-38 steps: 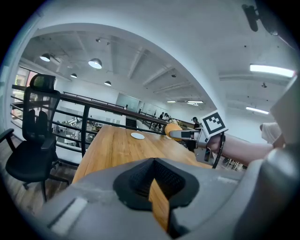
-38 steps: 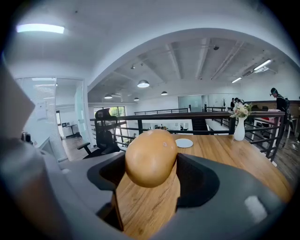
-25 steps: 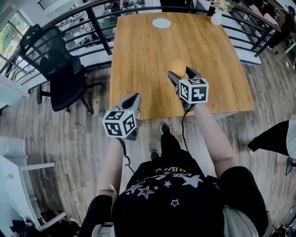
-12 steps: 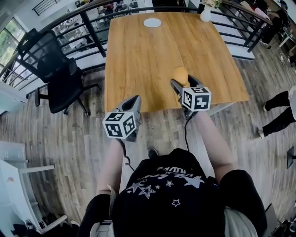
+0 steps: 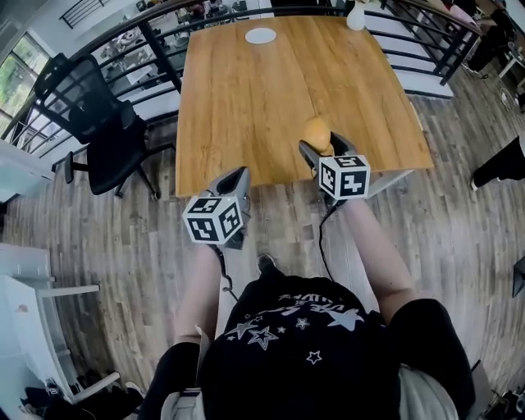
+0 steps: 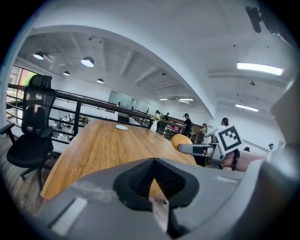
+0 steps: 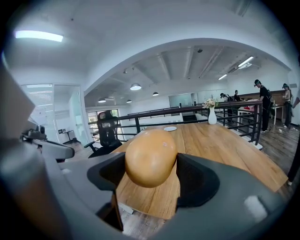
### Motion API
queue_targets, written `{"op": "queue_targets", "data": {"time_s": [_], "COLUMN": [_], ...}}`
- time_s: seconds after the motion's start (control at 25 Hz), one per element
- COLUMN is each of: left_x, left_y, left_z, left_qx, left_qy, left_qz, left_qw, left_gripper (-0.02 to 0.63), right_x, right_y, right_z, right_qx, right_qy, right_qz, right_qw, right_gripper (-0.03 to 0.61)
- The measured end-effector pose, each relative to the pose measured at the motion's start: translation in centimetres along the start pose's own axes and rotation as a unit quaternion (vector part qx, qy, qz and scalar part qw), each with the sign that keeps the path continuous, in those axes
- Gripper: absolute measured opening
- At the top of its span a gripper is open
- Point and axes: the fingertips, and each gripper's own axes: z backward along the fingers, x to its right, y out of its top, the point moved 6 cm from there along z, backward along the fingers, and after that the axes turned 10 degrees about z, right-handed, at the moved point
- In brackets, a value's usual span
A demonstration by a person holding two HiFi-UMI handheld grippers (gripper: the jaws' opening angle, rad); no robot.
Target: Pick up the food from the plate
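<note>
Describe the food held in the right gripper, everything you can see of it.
The food is a smooth, rounded, egg-shaped lump, golden-brown with a slight sheen, like a bread roll. It looks whole. The right gripper clamps it between its two dark pads, with the food clear of the wooden table and above its near edge. Nothing else touches it.

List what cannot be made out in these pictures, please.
- Food: in the head view its lower half is hidden by the right gripper; its kind is unclear.
- Plate: too small and far in every view to show leftovers.
- Vase: cut off by the head view's top edge.
</note>
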Motion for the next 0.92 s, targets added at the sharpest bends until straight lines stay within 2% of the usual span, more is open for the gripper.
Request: {"op": "queue_targets", "data": {"time_s": [0.92], "left_x": [8.9], "left_y": [-7.1], "left_z": [4.6], "left_qx": [0.012], "left_qy": [0.013], "left_qz": [0.000], "left_qw": [0.9998], "left_gripper": [0.000], "right_x": [-0.7], "right_y": [-5.6], "right_z": [13.2], "right_qx": [0.006], "right_qy": [0.039], "right_qz": [-0.004], "right_qw": [0.999], "right_gripper": [0.337]}}
